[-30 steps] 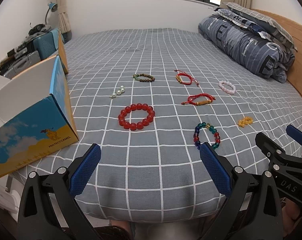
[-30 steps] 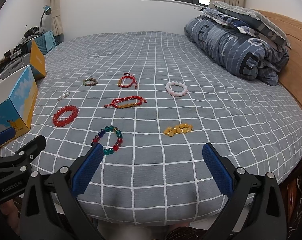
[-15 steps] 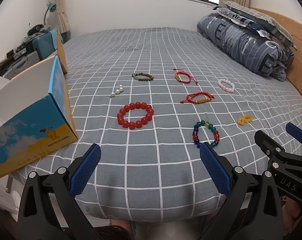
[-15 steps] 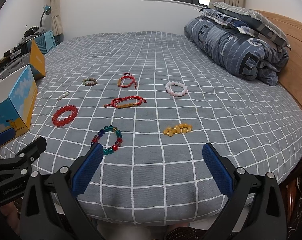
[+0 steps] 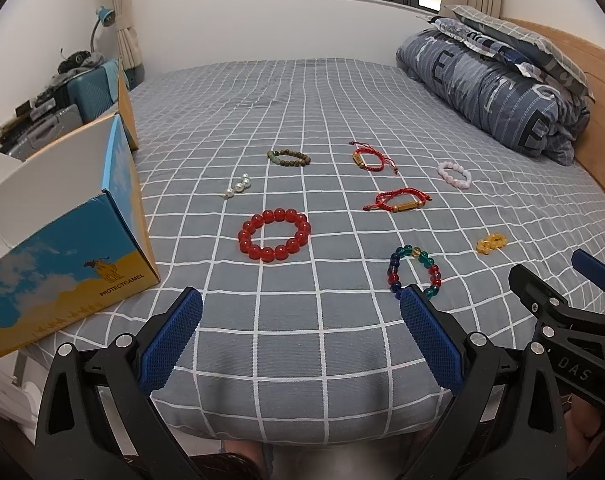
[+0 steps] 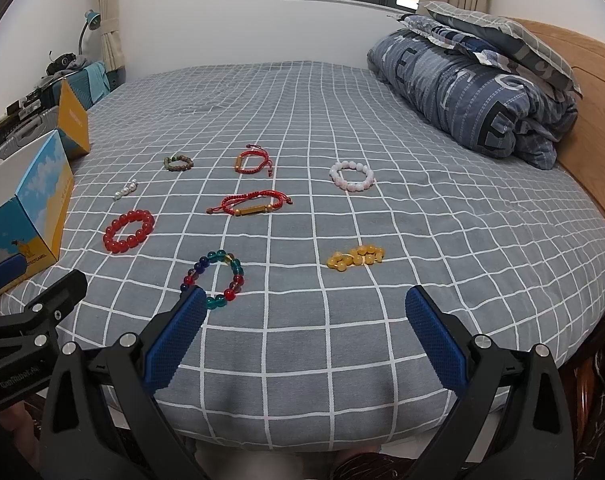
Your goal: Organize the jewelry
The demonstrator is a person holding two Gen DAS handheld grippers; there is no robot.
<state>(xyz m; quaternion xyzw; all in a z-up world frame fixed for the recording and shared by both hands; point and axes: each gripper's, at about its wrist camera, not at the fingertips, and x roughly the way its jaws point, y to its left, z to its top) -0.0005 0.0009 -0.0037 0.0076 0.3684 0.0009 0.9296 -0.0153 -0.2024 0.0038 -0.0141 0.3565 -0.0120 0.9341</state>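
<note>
Bed with grey, white-gridded sheet (image 5: 302, 128), seen from its near edge. Left hand-held gripper (image 5: 301, 305) and right hand-held gripper (image 6: 305, 303) both hover over the near edge with their blue-padded fingers spread wide, holding nothing.

Jewelry lies loose on the sheet, the pieces well apart from one another. Large red round-bead bracelet (image 5: 274, 234) lies nearest the open blue-and-yellow cardboard box (image 5: 68, 256) at the left edge of the bed. Short strand of white pearl beads (image 5: 237, 186) and brown-and-green wooden bead bracelet (image 5: 288, 158) lie beyond it. Two red braided-cord bracelets with gold tube charms occupy the middle: the farther one (image 5: 372, 159) and the nearer one (image 5: 398, 200). Pale pink bead bracelet (image 6: 352, 175) lies toward the folded blue quilt (image 6: 474, 100). Small cluster of amber-yellow beads (image 6: 356, 257) lies right of centre. Multicoloured glass-bead bracelet (image 6: 215, 278) lies nearest the edge, just ahead of the left finger of the right hand-held gripper.

Compared with one second earlier, every piece keeps its place on the sheet; both hand-held grippers remain equally wide apart, and the left view has shifted only slightly.
</note>
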